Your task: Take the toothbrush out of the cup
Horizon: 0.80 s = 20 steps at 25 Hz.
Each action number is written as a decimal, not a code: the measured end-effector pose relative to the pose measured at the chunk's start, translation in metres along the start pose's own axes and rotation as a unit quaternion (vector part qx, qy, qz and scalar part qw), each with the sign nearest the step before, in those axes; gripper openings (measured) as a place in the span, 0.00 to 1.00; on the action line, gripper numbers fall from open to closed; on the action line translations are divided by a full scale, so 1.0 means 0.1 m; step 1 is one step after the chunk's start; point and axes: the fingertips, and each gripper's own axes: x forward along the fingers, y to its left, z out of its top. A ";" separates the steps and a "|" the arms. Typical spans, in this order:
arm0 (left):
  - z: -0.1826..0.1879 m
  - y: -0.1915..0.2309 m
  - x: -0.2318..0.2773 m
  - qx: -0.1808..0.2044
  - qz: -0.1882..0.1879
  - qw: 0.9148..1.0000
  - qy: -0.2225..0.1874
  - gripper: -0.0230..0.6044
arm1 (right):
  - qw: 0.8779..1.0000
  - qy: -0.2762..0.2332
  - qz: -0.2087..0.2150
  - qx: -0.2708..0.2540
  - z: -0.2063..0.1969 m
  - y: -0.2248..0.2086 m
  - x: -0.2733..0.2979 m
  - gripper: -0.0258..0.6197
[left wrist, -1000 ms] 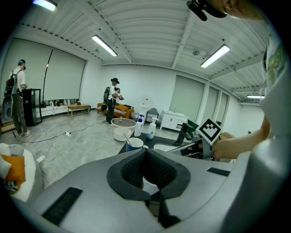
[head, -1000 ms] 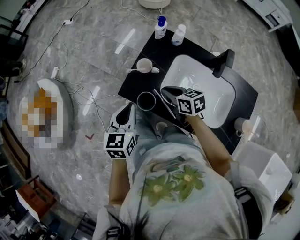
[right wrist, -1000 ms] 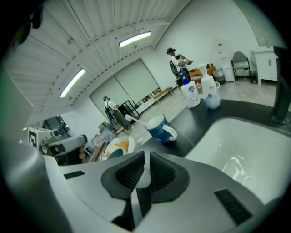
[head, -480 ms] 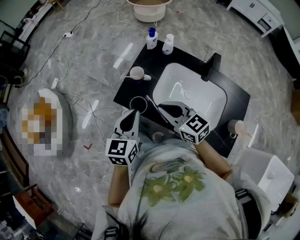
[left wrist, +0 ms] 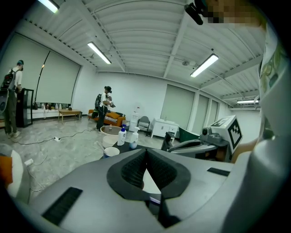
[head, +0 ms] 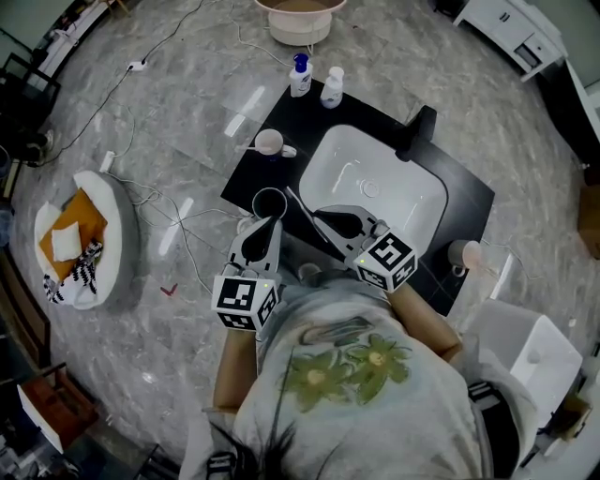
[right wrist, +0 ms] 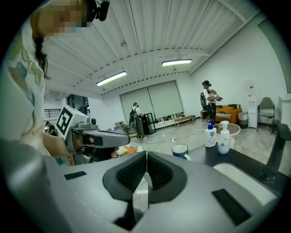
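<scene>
A dark cup (head: pixel 270 202) stands at the near left corner of the black counter (head: pixel 309 108), beside the white sink (head: pixel 375 183). The toothbrush (head: pixel 298 203), thin and pale, lies slantwise between cup and sink, outside the cup. My left gripper (head: pixel 265 223) is shut just on the near side of the cup, its pads meeting with nothing held (left wrist: pixel 145 157). My right gripper (head: pixel 321 214) is shut too, its tip over the counter next to the toothbrush; I see nothing gripped between its pads (right wrist: pixel 146 157). Each gripper shows in the other's view: the right gripper (left wrist: pixel 204 141) and the left gripper (right wrist: pixel 91 136).
A white mug (head: pixel 270 142) and two pump bottles (head: pixel 300 75) (head: pixel 330 86) stand at the counter's back left, a black tap (head: pixel 417 131) behind the sink. On the floor are cables (head: pixel 187 211), a white basket (head: pixel 80 239) and a basin (head: pixel 300 19). People stand far off (left wrist: pixel 105 107).
My right gripper has drawn back from the sink's edge toward my body. My left gripper has come closer to the cup. The toothbrush stays on the counter.
</scene>
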 end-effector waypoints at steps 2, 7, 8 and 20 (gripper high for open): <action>0.01 0.03 0.01 0.002 0.002 1.000 -0.001 0.06 | 1.000 -0.006 0.003 -0.013 0.04 0.00 0.00 0.11; 0.06 0.20 0.04 0.005 0.011 1.000 -0.002 0.07 | 0.999 -0.019 0.003 -0.051 0.21 -0.07 0.08 0.11; 0.08 0.25 0.05 0.005 0.013 1.000 -0.002 0.06 | 0.998 -0.016 -0.002 -0.060 0.24 -0.11 0.11 0.11; 0.31 1.14 0.28 -0.002 0.022 1.000 0.014 0.06 | 0.990 0.055 -0.006 -0.133 0.57 -0.49 0.92 0.11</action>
